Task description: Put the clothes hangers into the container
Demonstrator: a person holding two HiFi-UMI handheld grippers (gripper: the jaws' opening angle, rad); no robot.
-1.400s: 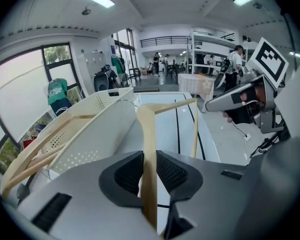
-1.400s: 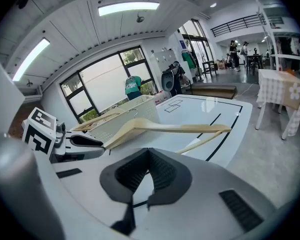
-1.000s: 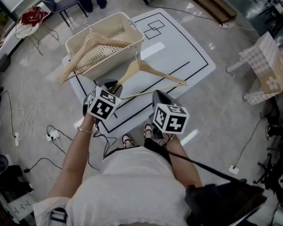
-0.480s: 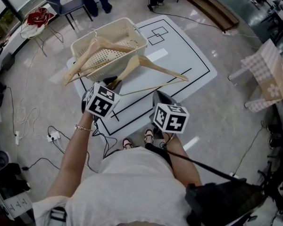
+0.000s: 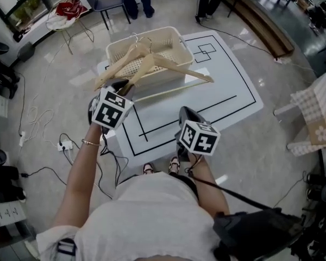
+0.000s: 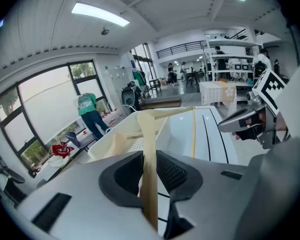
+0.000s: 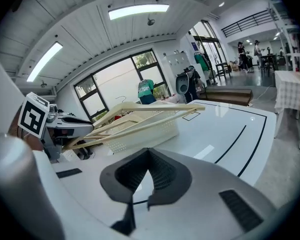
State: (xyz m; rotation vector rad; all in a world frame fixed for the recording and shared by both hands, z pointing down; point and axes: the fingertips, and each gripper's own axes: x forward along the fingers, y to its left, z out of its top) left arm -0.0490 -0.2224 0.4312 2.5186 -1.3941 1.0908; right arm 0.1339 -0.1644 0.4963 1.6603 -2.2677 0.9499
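Idling nearest the person, the right gripper (image 7: 148, 156) has its jaws together on nothing. Ahead, the left gripper (image 5: 124, 87) pinches one arm end of a wooden hanger (image 6: 149, 134), held in the air and reaching over the container (image 7: 150, 131) on the floor mat. I'd raise its far end clear of the rim, then lower it beside the second hanger (image 5: 117, 64) propped there, opening only once it rests.

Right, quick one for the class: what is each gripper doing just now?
Left gripper: fingers closed on a wooden hanger.
Right gripper: fingers closed, holding nothing.
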